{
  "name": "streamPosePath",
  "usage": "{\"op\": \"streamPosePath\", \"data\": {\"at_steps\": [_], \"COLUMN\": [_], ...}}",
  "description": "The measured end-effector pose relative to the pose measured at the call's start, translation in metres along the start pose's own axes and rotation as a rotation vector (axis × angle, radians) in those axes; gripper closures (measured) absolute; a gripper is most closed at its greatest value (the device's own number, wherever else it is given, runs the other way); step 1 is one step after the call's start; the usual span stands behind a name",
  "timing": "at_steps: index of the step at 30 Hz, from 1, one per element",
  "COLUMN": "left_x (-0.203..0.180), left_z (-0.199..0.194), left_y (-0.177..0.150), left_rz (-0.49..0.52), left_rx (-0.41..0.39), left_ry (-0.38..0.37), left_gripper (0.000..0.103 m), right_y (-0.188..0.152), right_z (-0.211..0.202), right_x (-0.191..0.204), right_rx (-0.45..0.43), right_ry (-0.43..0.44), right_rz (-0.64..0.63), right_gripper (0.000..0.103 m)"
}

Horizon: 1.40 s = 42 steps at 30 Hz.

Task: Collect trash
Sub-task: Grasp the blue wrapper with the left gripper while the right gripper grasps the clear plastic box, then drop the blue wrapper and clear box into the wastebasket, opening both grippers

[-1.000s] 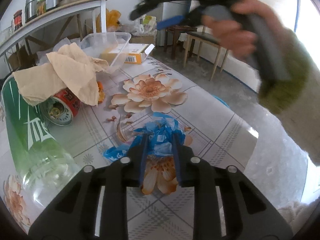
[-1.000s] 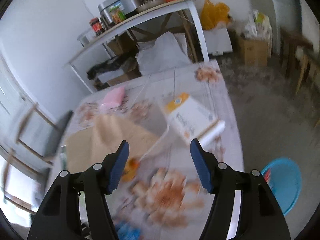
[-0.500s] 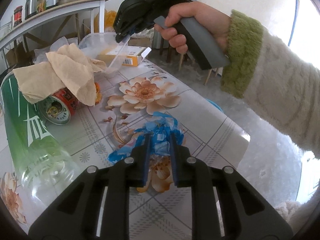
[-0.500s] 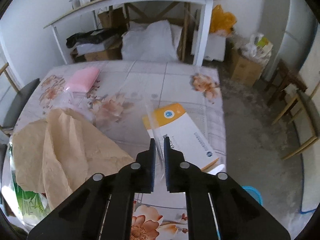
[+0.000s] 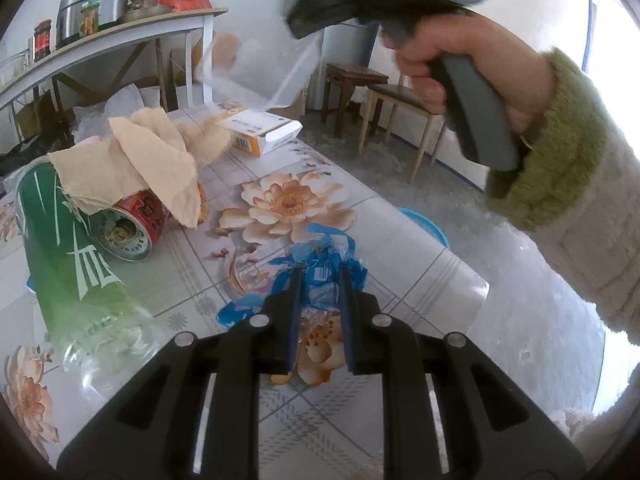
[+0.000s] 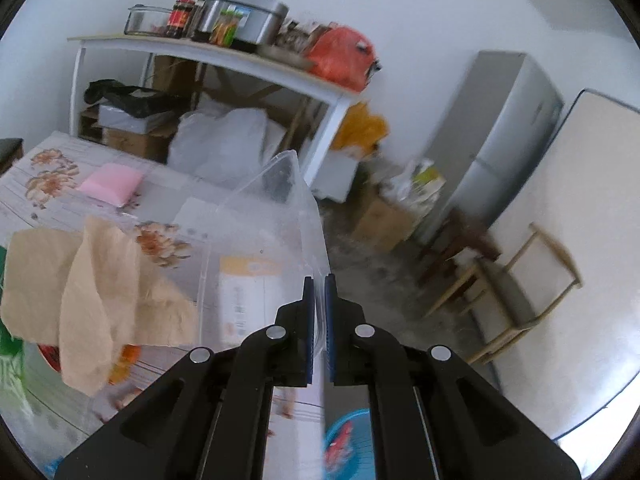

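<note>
A crumpled blue plastic wrapper [image 5: 320,264] lies on the flowered tablecloth [image 5: 400,248] near the front edge. My left gripper [image 5: 320,272] is shut on it, with a pad against each side. My right gripper [image 6: 319,280] is shut on the rim of a clear plastic container [image 6: 260,220]. The container hangs tilted above the table. In the left wrist view it is a blurred clear shape [image 5: 260,76] under the gripper in the person's hand [image 5: 436,60]. Brown crumpled paper [image 5: 148,160] covers a red can [image 5: 128,224] lying on its side.
A green bottle [image 5: 68,248] lies at the left. An orange-and-white box [image 5: 256,128] sits further back, a pink pack [image 6: 112,186] beyond it. A blue bin [image 6: 344,440] stands on the floor by the table's edge. Wooden chairs [image 6: 516,288] and a fridge [image 6: 504,140] stand at the right.
The right gripper went from open to shut on the container's rim, then raised and tilted the container off the table. The left gripper's jaws narrowed onto the blue wrapper.
</note>
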<state>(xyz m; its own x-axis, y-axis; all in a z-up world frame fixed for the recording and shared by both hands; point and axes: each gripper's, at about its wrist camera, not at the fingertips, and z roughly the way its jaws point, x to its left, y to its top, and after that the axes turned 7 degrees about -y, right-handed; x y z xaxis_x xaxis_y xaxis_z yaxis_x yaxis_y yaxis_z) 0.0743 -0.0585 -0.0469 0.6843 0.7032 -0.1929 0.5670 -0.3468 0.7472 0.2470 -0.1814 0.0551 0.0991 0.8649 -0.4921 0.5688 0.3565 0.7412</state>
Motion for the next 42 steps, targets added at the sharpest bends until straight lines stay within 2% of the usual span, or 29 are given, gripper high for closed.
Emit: {"op": "streamPosePath", "data": {"at_steps": [4, 7, 13, 17, 20, 23, 28, 32, 34, 35, 36, 37, 38, 39, 42], "left_x": [-0.001, -0.001, -0.013, -0.032, -0.047, -0.061, -0.098, -0.123, -0.133, -0.135, -0.137, -0.136, -0.136, -0.135, -0.127], "left_z": [-0.007, -0.013, -0.015, 0.007, 0.043, 0.095, 0.182, 0.245, 0.272, 0.285, 0.295, 0.305, 0.311, 0.312, 0.296], "left_y": [0.005, 0.015, 0.054, 0.091, 0.122, 0.147, 0.171, 0.186, 0.192, 0.194, 0.196, 0.199, 0.201, 0.201, 0.201], "left_rz": [-0.014, -0.028, -0.037, -0.027, -0.051, -0.089, -0.053, -0.028, -0.028, -0.036, -0.046, -0.058, -0.066, -0.073, -0.104], "left_rx": [-0.015, -0.037, -0.078, -0.049, 0.021, 0.136, 0.289, 0.36, 0.389, 0.406, 0.409, 0.405, 0.408, 0.41, 0.382], "left_ry": [-0.01, -0.029, -0.128, -0.222, -0.314, -0.396, -0.41, -0.402, -0.401, -0.4, -0.381, -0.354, -0.336, -0.331, -0.358], "left_gripper": [0.088, 0.088, 0.088, 0.088, 0.088, 0.088, 0.088, 0.087, 0.071, 0.05, 0.042, 0.042, 0.042, 0.042, 0.041], "right_y": [-0.012, -0.028, -0.093, -0.149, -0.196, -0.244, -0.315, -0.349, -0.366, -0.378, -0.385, -0.396, -0.405, -0.412, -0.43], "right_z": [-0.017, -0.027, -0.045, -0.038, -0.024, 0.001, 0.06, 0.107, 0.132, 0.149, 0.157, 0.169, 0.176, 0.179, 0.17], "right_x": [-0.028, -0.062, -0.154, -0.193, -0.21, -0.22, -0.223, -0.229, -0.232, -0.232, -0.233, -0.231, -0.23, -0.229, -0.227], "right_rx": [-0.007, 0.013, 0.092, 0.196, 0.293, 0.401, 0.577, 0.654, 0.69, 0.707, 0.719, 0.742, 0.757, 0.765, 0.772], "right_ry": [-0.021, -0.029, -0.134, -0.139, -0.122, -0.097, -0.043, 0.003, 0.01, 0.02, 0.022, 0.018, 0.012, -0.002, -0.027], "right_rz": [0.056, 0.149, 0.351, 0.459, 0.546, 0.629, 0.758, 0.885, 0.947, 0.98, 0.996, 1.013, 1.024, 1.03, 1.07], "right_gripper": [0.098, 0.098, 0.098, 0.098, 0.098, 0.098, 0.098, 0.098, 0.097, 0.095, 0.086, 0.079, 0.066, 0.062, 0.062]}}
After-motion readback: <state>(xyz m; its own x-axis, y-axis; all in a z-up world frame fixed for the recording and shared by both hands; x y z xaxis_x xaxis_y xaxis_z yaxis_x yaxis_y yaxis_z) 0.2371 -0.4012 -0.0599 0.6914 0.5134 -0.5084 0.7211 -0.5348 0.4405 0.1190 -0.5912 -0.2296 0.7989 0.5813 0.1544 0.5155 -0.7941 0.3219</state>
